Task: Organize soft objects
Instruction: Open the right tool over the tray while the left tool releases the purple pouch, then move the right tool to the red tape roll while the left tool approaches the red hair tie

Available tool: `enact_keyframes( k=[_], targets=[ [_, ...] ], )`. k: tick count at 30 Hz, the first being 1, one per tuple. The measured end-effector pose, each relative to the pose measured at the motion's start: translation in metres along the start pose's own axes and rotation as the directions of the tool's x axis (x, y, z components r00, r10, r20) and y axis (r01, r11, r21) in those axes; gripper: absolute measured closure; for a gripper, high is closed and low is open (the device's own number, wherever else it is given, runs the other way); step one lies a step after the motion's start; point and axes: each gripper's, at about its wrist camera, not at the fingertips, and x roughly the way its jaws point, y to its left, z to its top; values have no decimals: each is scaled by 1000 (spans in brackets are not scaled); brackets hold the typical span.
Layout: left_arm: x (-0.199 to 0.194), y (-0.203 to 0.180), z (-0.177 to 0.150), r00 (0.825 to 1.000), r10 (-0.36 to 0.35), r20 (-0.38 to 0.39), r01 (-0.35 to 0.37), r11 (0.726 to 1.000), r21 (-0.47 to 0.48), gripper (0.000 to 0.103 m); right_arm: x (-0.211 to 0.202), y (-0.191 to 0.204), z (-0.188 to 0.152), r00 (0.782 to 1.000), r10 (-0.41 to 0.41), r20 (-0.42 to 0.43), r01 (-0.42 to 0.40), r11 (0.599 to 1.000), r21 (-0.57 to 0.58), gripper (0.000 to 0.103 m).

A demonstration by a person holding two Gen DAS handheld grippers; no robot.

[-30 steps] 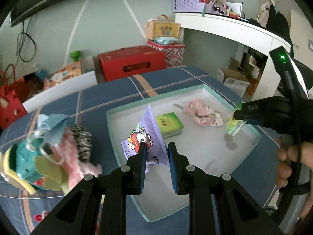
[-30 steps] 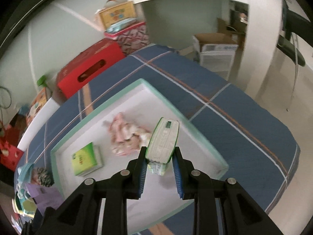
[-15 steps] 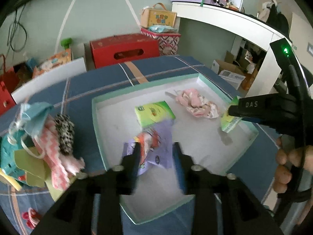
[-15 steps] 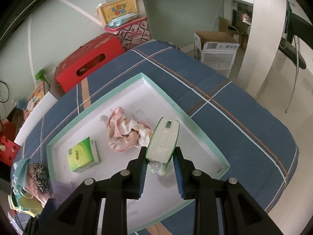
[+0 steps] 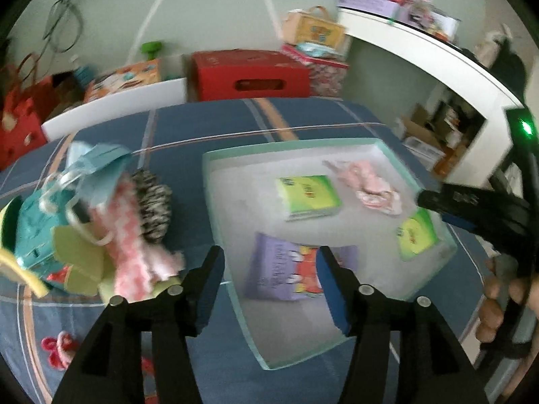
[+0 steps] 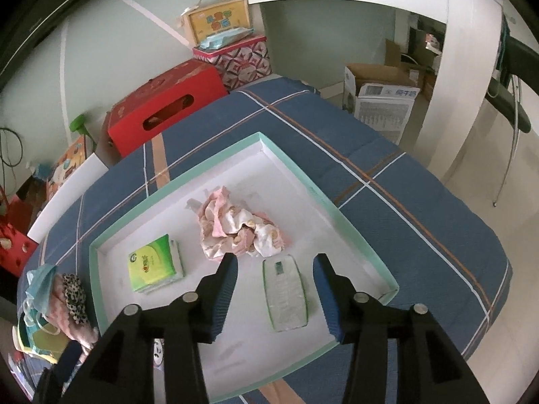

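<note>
Support surface: a bed (image 6: pixel 397 202) covered in blue fabric with white and orange plaid lines. Lying directly on it: 1 shallow white tray (image 6: pixel 357 235) with a mint-green rim, set near the middle, and 1 heap of soft items (image 5: pixel 101 215) just beside the tray's left edge, including blue, pink and leopard-print pieces. A small red-and-pink item (image 5: pixel 59 348) lies nearer the camera, blurred.

Count: 1 tray (image 6: pixel 353 229), centre frame. Inside it: 2 green tissue packs (image 6: pixel 153 267) (image 6: pixel 286 294), 1 purple pouch (image 5: pixel 289 274), 1 pink cloth (image 6: pixel 235 227). 1 pile (image 5: pixel 101 222) of soft items at left of frame, blurred, number inside can't be told. 1 red box (image 6: pixel 165 107) at upper left. 2 grippers (image 5: pixel 269 281) (image 6: pixel 274 298).
</note>
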Motion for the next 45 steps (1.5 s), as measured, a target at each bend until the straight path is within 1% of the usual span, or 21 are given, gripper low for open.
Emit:
enact_keyframes(
  k=[1, 2, 5, 6, 7, 9, 12, 14, 15, 17, 19, 24, 25, 26, 33, 36, 40, 45],
  targets=[
    [1, 5, 0, 1000, 13, -5, -13, 1000, -17, 38, 1, 3, -1, 1000, 0, -7, 0, 1000, -11, 46],
    [2, 10, 1, 1000, 27, -10, -27, 999, -37, 36, 2, 7, -2, 1000, 1, -14, -2, 1000, -24, 40],
    [1, 23, 2, 998, 63, -18, -64, 995, -81, 33, 6, 24, -6, 999, 7, -31, -10, 996, -86, 37],
    [1, 28, 2, 997, 77, -21, -79, 992, -94, 31, 6, 29, -8, 999, 11, -34, -15, 994, -107, 35],
    [1, 31, 3, 996, 85, -23, -87, 991, -102, 24, 7, 35, -9, 999, 15, -37, -19, 991, -130, 33],
    [-1, 38, 3, 995, 102, -21, -104, 986, -128, 18, 8, 45, -13, 999, 20, -41, -26, 986, -163, 31],
    [-6, 45, 4, 994, 110, -18, -112, 983, -149, 17, 8, 56, -17, 999, 21, -42, -30, 979, -202, 26],
    [-9, 51, 4, 992, 122, -15, -123, 978, -166, 14, 9, 61, -19, 999, 19, -43, -28, 976, -216, 24],
    [-10, 53, 5, 992, 129, -13, -129, 976, -174, 13, 10, 62, -20, 999, 17, -44, -26, 975, -220, 23],
    [-12, 58, 5, 990, 142, -13, -142, 972, -189, 13, 12, 62, -21, 999, 10, -52, -21, 976, -218, 17],
    [-14, 62, 6, 989, 146, -15, -146, 968, -204, 12, 13, 61, -21, 998, 3, -58, -15, 977, -211, 15],
    [-19, 69, 6, 990, 140, -22, -141, 965, -223, 12, 14, 60, -22, 998, -10, -62, -3, 978, -208, 14],
    [-21, 70, 6, 990, 140, -22, -141, 964, -225, 12, 15, 61, -22, 998, -11, -62, -3, 978, -211, 9],
    [-22, 71, 6, 990, 139, -22, -141, 964, -227, 12, 14, 62, -23, 998, -11, -63, -2, 977, -212, 0],
    [-35, 84, 9, 990, 139, -6, -136, 956, -259, 12, 12, 75, -28, 999, -12, -49, -1, 968, -251, 0],
    [-40, 89, 10, 989, 149, -2, -145, 953, -266, 12, 10, 81, -30, 999, 1, -45, -13, 964, -265, 0],
    [-46, 98, 11, 985, 170, -11, -167, 947, -275, 12, 7, 89, -32, 998, 42, -47, -53, 963, -263, 0],
    [-59, 112, 11, 984, 176, -15, -173, 942, -286, 12, 1, 97, -35, 991, 124, -49, -132, 960, -247, 0]
  ],
)
